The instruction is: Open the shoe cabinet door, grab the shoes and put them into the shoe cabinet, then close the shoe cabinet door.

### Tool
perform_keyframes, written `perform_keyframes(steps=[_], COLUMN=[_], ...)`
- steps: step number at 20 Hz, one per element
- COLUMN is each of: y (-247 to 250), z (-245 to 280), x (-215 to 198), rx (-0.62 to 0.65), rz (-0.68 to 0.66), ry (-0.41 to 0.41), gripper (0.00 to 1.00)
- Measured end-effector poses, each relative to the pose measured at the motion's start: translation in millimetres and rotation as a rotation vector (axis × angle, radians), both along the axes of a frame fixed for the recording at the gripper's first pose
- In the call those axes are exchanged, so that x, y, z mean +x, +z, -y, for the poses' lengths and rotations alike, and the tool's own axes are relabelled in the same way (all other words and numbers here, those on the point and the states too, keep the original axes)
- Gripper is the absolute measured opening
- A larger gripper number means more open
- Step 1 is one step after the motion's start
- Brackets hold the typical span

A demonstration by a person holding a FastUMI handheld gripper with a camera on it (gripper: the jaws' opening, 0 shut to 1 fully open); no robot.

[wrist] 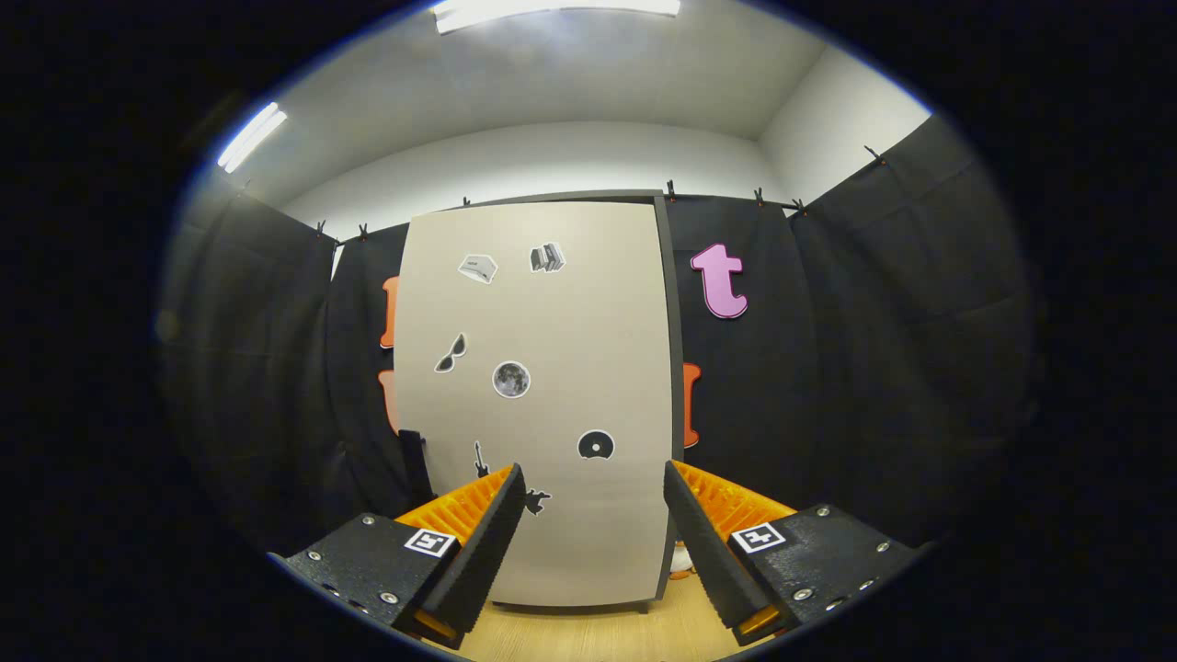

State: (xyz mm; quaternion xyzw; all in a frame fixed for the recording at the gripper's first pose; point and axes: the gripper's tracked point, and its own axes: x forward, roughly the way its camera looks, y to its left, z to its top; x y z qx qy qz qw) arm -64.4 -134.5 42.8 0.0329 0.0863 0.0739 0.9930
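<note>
The shoe cabinet (pixel 542 395) stands straight ahead, beyond my fingers. Its tall beige door (pixel 570 322) carries several small stickers and looks closed or nearly so, with a dark frame edge showing along its right side. My gripper (pixel 595 483) is open, its two fingers spread wide in front of the lower part of the door with nothing between them. A small white and orange thing (pixel 681 559) peeks out at the cabinet's lower right corner, partly hidden by the right finger; it may be a shoe, I cannot tell.
Black cloth walls (pixel 874 368) hang behind and to both sides of the cabinet. A light wooden floor (pixel 607 634) runs from under my fingers to the cabinet's base. Ceiling lights (pixel 552 11) shine overhead.
</note>
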Motion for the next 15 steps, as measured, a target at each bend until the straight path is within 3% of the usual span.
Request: perform_keyframes(steps=[8, 15], y=[21.7, 31.5], z=[2.6, -8.8], x=[-15.8, -16.3], rx=[-0.091, -0.084], rz=[0.072, 0.1], ry=[0.027, 0.046], gripper=[0.93, 0.94])
